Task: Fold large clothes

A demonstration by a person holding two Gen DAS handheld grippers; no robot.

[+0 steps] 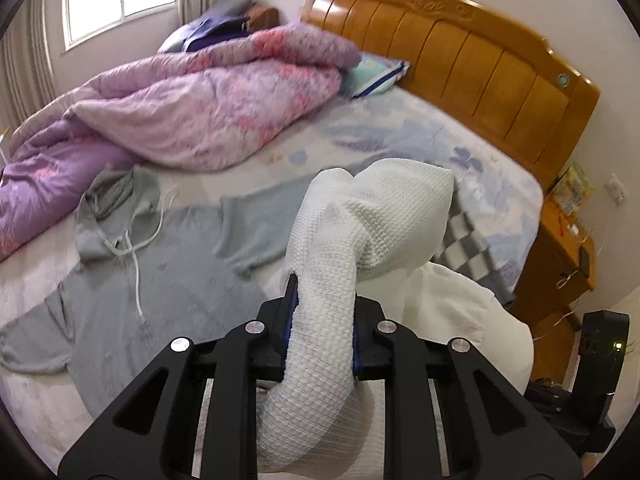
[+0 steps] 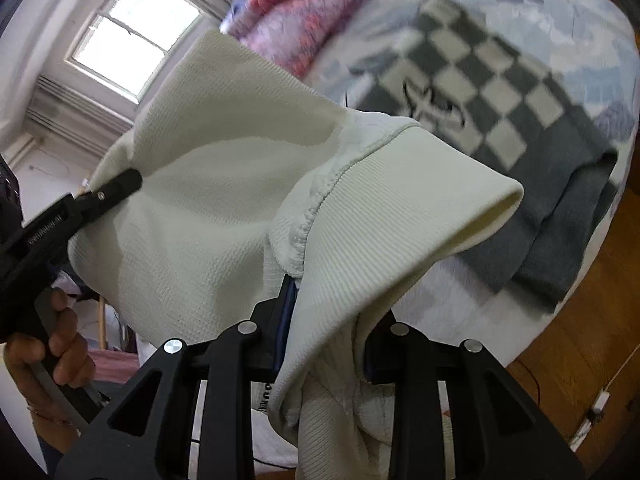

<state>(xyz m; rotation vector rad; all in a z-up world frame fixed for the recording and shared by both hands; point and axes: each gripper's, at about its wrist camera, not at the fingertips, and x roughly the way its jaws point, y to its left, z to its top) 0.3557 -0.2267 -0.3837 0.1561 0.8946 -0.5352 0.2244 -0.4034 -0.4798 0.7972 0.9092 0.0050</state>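
A white waffle-knit garment (image 1: pixel 360 216) hangs in the air between both grippers. My left gripper (image 1: pixel 324 312) is shut on a bunched part of it. It also shows in the right wrist view (image 2: pixel 116 188), clamped on the garment's left edge. My right gripper (image 2: pixel 326 316) is shut on the white garment (image 2: pixel 224 168) near a ribbed cuff or hem (image 2: pixel 420 200). A grey hoodie (image 1: pixel 132 280) lies spread flat on the bed to the left. A folded grey checkered garment (image 2: pixel 500 92) lies on the bed to the right.
A purple floral quilt (image 1: pixel 180 108) is heaped along the far side of the bed. The wooden headboard (image 1: pixel 460 52) stands at the right, with a nightstand (image 1: pixel 560 248) beyond it. Wooden floor (image 2: pixel 568 360) shows below the bed edge. A window (image 2: pixel 132 36) is behind.
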